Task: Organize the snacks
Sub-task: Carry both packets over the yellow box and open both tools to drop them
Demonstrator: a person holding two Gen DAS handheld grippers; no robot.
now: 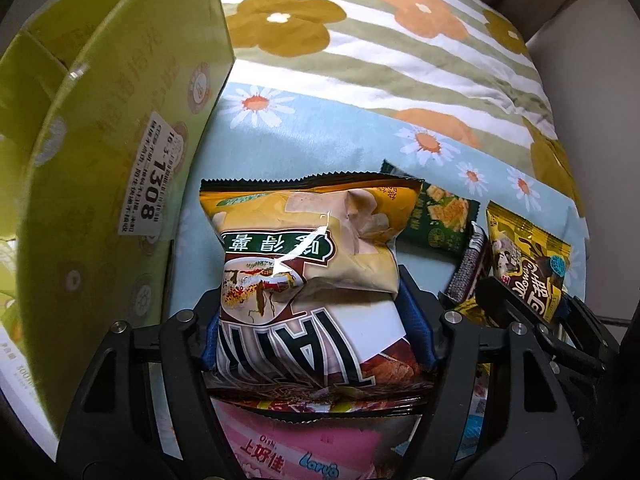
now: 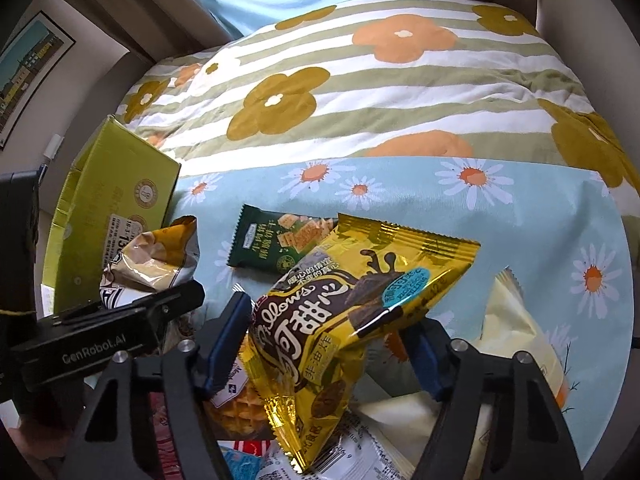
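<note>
Below the yellow-and-brown chip bag [image 1: 308, 264], a pink packet [image 1: 288, 452] runs off the picture's bottom edge, its top hidden under the bag. Left of the chip bag, the green carton [image 1: 100, 152] is cut off at the frame's side, and its label's [image 1: 150, 176] fine print is too small to read. Right of the chip bag, the dark green cracker pack [image 1: 444, 216] is half hidden.

bed: blue daisy sheet [image 2: 400, 208] | blanket: striped, big flowers [image 2: 360, 92] | wall: pale, framed picture [image 2: 28, 68] | light: daylight
</note>
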